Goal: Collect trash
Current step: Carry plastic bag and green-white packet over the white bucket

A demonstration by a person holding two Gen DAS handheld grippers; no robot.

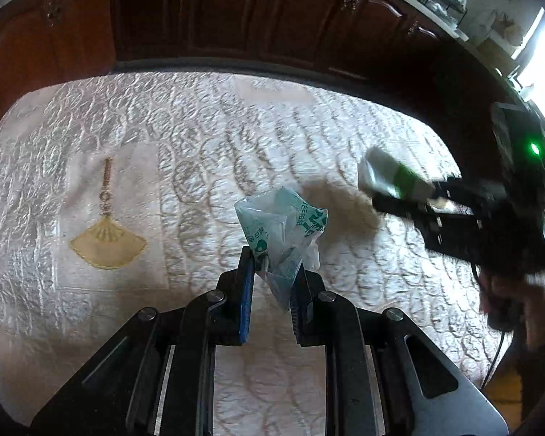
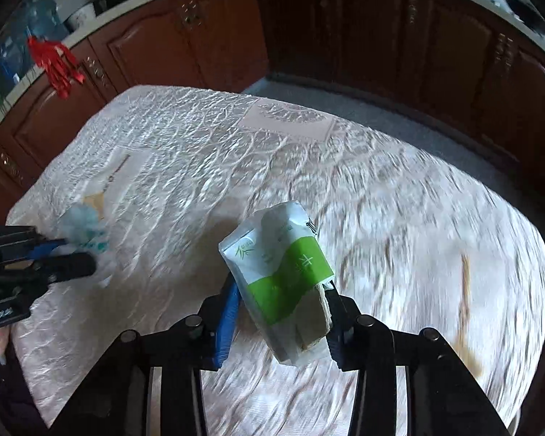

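Fan motif point(image 1: 107, 245): gold embroidery on the white quilted table cover point(image 1: 163, 138), far left of the left wrist view, well apart from both grippers.

Plastic wrapper point(image 1: 283, 225): crumpled, clear with teal print — the characters are too creased and small to read. It stands up from the tips of the left gripper point(image 1: 277, 272), lifted off the cover.

Left gripper: jaws nearly together, blue pads pinching the lower end of the wrapper; in the right wrist view it comes in from the left edge point(image 2: 80, 254) with the wrapper point(image 2: 85, 227) blurred at its tip.

Tissue pack point(image 2: 279, 272): white soft pack with a green band and a small green bamboo-leaf mark near its top left corner; the white character on the band and the grey lines above it are too blurred to read. One end is torn open, showing beige tissues.

Right gripper point(image 2: 283, 309): jaws partly closed, pads pressing both sides of the pack — held tilted above the cover. In the left wrist view it sits at right point(image 1: 418, 196), the pack point(image 1: 388, 178) blurred at its tip.

Cabinets point(image 1: 236, 11): dark wood, on the far side.
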